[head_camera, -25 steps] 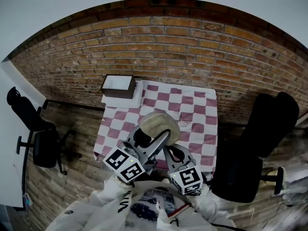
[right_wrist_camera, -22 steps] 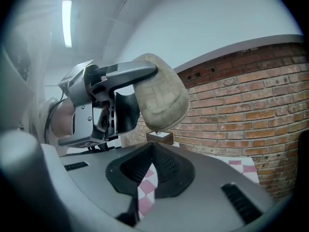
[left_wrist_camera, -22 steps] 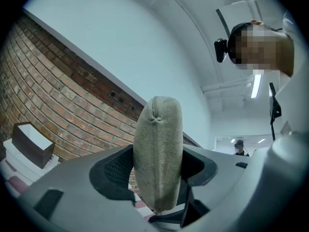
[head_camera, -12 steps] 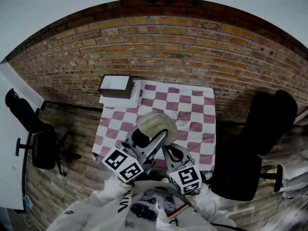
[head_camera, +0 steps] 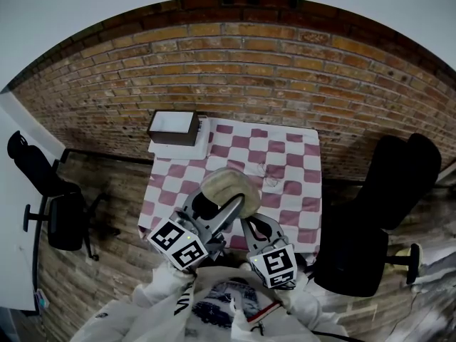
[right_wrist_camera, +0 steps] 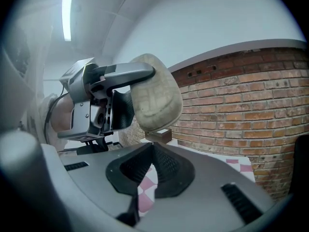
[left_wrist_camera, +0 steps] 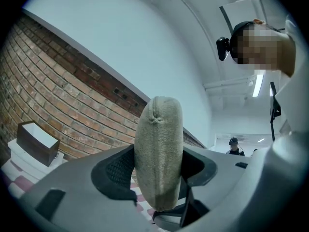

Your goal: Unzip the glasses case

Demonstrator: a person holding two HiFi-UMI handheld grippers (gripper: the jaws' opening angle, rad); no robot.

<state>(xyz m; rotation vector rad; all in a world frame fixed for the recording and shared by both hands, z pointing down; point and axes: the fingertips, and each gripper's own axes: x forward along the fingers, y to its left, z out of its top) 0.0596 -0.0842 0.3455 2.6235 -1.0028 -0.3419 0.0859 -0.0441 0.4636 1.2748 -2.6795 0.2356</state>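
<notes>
Holding the glasses case [head_camera: 228, 184] up in the air above the table [head_camera: 288, 155] is the left gripper [head_camera: 234, 204]. Its two jaws are squeezed tight on the soft tan case, one on each side. The case sticks up past the jaws, with its thin edge toward that gripper's camera.

The right gripper [right_wrist_camera: 152, 150] sits just under the case. Its jaws are pressed together and there is nothing between them. It does not seem to touch the case.

So the first part looks done: the case is picked up and held firm. I think the unzipping has not begun. In the left gripper view a line runs along the thin edge of the case and ends in a small pucker, and that line looks closed. I cannot see the little zip tab in any view, so I cannot be sure.

What is left, I think, is most of the job. The right gripper has to find the zip tab, pinch it, and pull it around the edge while the left gripper keeps the case from moving.
</notes>
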